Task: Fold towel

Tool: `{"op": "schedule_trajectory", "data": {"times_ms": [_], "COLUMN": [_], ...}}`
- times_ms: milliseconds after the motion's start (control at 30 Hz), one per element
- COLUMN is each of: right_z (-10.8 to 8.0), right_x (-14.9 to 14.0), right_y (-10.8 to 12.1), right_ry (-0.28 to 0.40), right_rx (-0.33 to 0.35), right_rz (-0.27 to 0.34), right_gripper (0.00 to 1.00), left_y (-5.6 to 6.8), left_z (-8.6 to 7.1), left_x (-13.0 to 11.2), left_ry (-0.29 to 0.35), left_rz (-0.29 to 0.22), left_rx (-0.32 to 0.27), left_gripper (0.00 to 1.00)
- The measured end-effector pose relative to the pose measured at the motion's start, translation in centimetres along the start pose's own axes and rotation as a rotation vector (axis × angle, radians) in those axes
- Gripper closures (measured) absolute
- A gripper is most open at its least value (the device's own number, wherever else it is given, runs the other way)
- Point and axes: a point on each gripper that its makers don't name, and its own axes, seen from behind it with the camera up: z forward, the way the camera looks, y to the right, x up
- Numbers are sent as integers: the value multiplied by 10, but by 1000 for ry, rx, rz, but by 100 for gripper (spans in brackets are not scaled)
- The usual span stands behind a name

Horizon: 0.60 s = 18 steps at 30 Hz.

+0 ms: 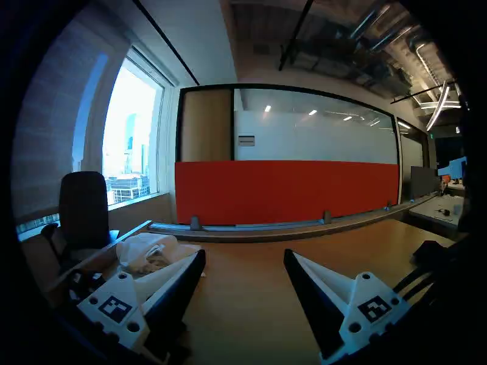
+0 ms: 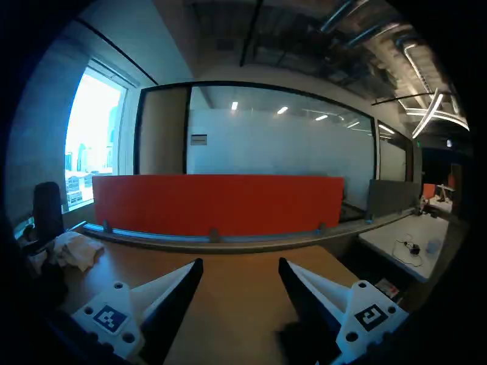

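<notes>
A crumpled white towel point(image 1: 148, 253) lies on the wooden desk point(image 1: 255, 286) at the left, just beyond my left gripper's left finger. My left gripper point(image 1: 244, 258) is open with bare desk between its fingers. In the right gripper view the same towel point(image 2: 76, 250) sits farther off at the far left of the desk point(image 2: 237, 286). My right gripper point(image 2: 240, 267) hovers open above the desk, nothing between its fingers.
An orange partition point(image 1: 286, 191) runs along the desk's far edge, with a glass wall behind. A dark office chair point(image 1: 82, 210) stands by the window at left. Another desk point(image 2: 408, 240) with cables lies to the right. A dark object point(image 1: 435, 252) sits at the right.
</notes>
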Motion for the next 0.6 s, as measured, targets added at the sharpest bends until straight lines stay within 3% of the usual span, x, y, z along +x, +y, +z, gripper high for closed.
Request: {"op": "schedule_trajectory", "data": {"times_ms": [600], "right_z": [20], "right_x": [-39], "right_y": [4], "right_ry": [25], "right_rx": [-32], "right_rz": [-44], "right_gripper": [4], "left_y": [-2], "left_z": [1], "left_x": [-70], "left_ry": [28], "left_rz": [14], "left_rx": [29], "left_gripper": [5]}}
